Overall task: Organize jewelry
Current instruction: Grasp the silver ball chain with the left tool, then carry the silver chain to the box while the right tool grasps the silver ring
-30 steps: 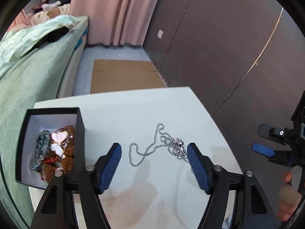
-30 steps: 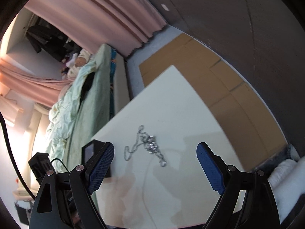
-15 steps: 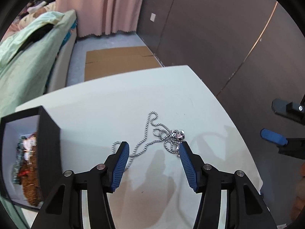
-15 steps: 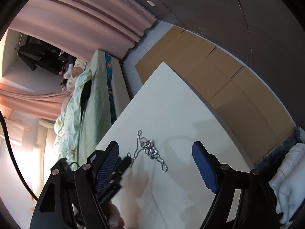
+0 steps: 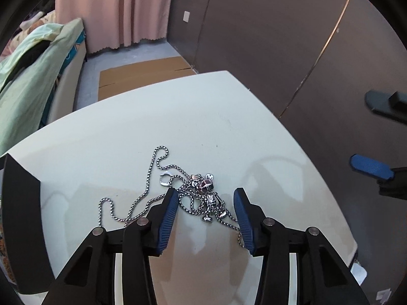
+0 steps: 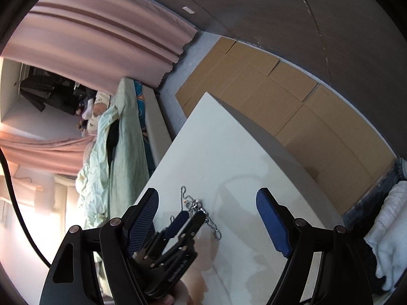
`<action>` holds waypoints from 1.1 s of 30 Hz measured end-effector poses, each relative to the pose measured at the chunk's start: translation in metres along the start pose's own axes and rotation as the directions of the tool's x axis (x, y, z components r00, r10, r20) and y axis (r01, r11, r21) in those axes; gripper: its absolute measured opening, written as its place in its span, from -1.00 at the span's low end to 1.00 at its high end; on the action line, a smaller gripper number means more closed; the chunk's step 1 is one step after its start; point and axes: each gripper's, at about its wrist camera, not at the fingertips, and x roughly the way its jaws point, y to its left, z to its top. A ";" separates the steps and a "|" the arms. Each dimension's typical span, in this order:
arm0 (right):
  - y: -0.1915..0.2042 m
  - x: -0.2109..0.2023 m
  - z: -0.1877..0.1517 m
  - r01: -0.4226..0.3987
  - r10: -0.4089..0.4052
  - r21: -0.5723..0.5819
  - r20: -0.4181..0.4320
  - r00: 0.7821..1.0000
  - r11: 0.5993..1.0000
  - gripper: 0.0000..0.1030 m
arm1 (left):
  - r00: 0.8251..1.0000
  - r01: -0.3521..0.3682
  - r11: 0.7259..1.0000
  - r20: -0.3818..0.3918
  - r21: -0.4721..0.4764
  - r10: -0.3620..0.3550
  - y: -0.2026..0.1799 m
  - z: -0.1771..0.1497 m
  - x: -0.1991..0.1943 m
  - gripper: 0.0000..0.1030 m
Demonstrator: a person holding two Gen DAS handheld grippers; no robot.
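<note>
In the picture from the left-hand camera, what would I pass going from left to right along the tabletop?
Black box → loose loop of the silver chain → left gripper around the pendant cluster → bare table edge → blue finger pad of the right gripper.

Sharp, fisheye-bent frames with dark corners; bright glare at the right wrist view's left edge.
</note>
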 end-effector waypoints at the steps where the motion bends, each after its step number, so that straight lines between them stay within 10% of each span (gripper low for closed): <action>1: -0.001 -0.001 -0.001 -0.001 0.001 0.008 0.003 1.000 1.000 0.56 | 1.000 -0.010 1.000 0.004 0.007 0.010 -0.002 0.001 0.001 -0.09; 5: -0.004 -0.002 0.002 -0.012 0.011 0.036 0.008 1.000 0.999 0.56 | 0.997 -0.081 0.994 0.018 0.069 0.080 -0.013 -0.001 0.006 -0.11; 10: -0.010 -0.001 0.002 -0.020 0.020 0.059 0.003 1.000 0.998 0.56 | 0.994 -0.112 0.989 0.017 0.099 0.110 -0.011 -0.002 0.004 -0.63; 33: 0.013 0.040 -0.009 0.016 -0.019 -0.035 -0.088 0.996 0.999 0.35 | 0.976 -0.013 0.999 0.216 -0.030 0.019 0.031 0.027 -0.115 -0.70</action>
